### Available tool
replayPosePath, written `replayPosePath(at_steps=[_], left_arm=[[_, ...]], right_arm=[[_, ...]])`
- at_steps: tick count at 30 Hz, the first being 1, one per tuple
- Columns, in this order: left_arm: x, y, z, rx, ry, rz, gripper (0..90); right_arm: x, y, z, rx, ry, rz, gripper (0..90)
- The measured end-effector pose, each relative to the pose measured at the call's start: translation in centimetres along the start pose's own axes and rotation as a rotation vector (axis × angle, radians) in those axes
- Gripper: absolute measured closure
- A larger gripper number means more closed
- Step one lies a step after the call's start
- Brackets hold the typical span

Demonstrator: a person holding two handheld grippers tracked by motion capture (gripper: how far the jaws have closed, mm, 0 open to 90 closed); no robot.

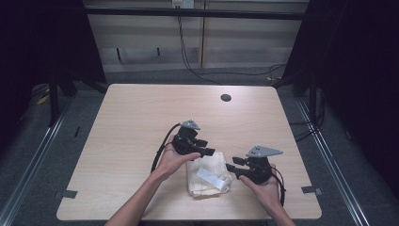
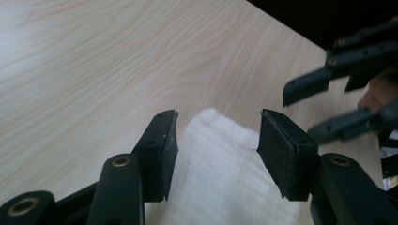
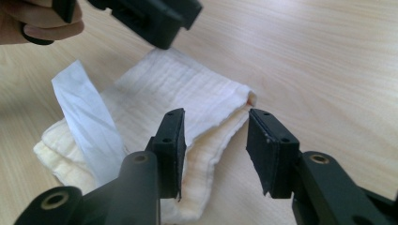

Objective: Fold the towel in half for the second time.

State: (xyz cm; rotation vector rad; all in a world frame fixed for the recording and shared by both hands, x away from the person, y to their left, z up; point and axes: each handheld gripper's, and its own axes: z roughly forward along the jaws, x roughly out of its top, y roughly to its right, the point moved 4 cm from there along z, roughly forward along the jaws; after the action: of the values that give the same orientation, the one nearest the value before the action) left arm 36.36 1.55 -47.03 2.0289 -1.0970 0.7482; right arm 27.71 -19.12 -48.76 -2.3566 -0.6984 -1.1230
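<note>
Folding | folded cream cotton cloth (image 1: 208, 178) with white label lies on light wooden desk (image 1: 131, 122) between both grippers | left gripper (image 2: 217, 150) apart, unloaded — right gripper (image 3: 216, 150) apart, framing cloth's corner — likely released to settle.

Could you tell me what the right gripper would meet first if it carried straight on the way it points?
Probably the folded cream cloth: its corner lies just ahead of the right gripper's open jaws.
</note>
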Motion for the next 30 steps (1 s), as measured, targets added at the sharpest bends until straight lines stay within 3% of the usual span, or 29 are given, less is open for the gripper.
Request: replayPosePath(at_steps=[3,6,8,12,13,21,25,27,30], left_arm=[[-0.6,0.4,-1.6,0.054,-0.003,0.017,53.6],[-1.3,0.5,-3.2,0.077,-0.003,0.042,54.5],[-1.9,0.3,-4.5,0.058,0.028,0.019,53.4],[-3.9,-0.8,-7.5,0.109,0.031,-0.003,50.8],[-4.4,-1.0,-8.2,0.112,0.048,-0.027,50.3],[-7.8,-1.8,-12.1,0.2,0.039,-0.064,44.8],[-9.1,-1.9,-13.9,0.262,0.056,-0.106,41.1],[-9.9,-1.6,-14.5,0.256,0.077,-0.116,39.0],[-11.1,-1.5,-15.0,0.28,0.086,-0.123,37.5]], right_arm=[[0.6,0.5,-0.7,0.007,0.009,-0.002,59.2],[0.7,1.1,-1.3,0.016,0.018,0.007,59.4],[0.6,1.5,-2.1,-0.004,0.023,0.004,58.3],[0.0,2.0,-3.3,-0.027,0.02,0.009,55.1],[-0.3,2.2,-3.5,-0.035,0.023,0.013,54.3],[-1.7,3.9,-5.3,-0.087,0.034,0.06,49.9],[-2.6,4.6,-6.0,-0.113,0.02,0.075,47.9],[-3.3,4.9,-6.2,-0.128,0.015,0.082,46.1],[-4.1,5.3,-6.5,-0.148,0.028,0.103,42.1]])
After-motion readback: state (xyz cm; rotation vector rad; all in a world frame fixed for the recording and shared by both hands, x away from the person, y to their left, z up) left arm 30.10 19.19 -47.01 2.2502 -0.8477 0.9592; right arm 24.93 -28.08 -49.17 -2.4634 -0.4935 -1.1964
